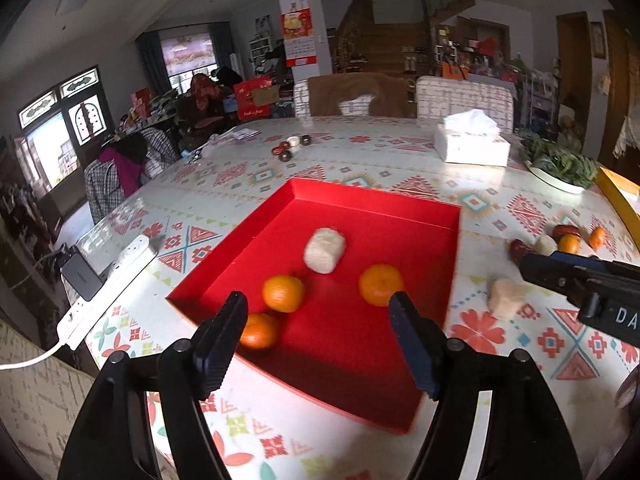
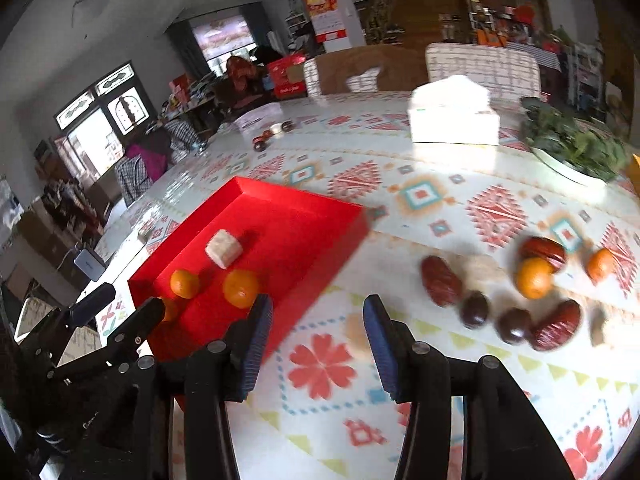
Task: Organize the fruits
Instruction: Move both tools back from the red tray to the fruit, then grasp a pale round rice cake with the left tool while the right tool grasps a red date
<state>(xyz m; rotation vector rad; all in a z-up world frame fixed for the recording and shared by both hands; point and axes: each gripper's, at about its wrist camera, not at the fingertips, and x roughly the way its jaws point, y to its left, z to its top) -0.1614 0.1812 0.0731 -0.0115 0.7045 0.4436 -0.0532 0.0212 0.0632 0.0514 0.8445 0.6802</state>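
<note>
The left tongs [image 1: 318, 312] hang over the near edge of the red tray [image 1: 400, 216]. They are wide apart and nothing is between them. The right tongs [image 2: 316, 322] hang over the bare counter [image 2: 420, 160], just right of the tray. They have a smaller gap, and they hold nothing too.

The tray sits on the counter, on a cloth with red and blue shapes. Inside it lie three oranges. One orange [image 1: 283, 293] is in the middle, one [image 1: 380, 284] is just past the right finger of the left tongs, and one [image 1: 259, 330] is by the near wall, partly hidden by the left finger. A white lump [image 1: 324, 250] lies deeper in the tray, apart from the oranges.

More fruit is still out on the counter, to the right of the tray. There is a long red date [image 2: 440, 286], two dark round fruits [image 2: 475, 309] close together, another red date [image 2: 556, 330], and an orange [image 2: 534, 278] touching a dark red fruit [image 2: 544, 250]. A small orange [image 2: 600, 265] lies farther right. All this is blurry. Another white lump [image 1: 506, 296] lies on the cloth between the tray and the pile.

Far back stand a tissue box [image 1: 472, 144] and a plate of greens [image 1: 560, 168]. A white power strip [image 1: 108, 284] lies at the left edge.
</note>
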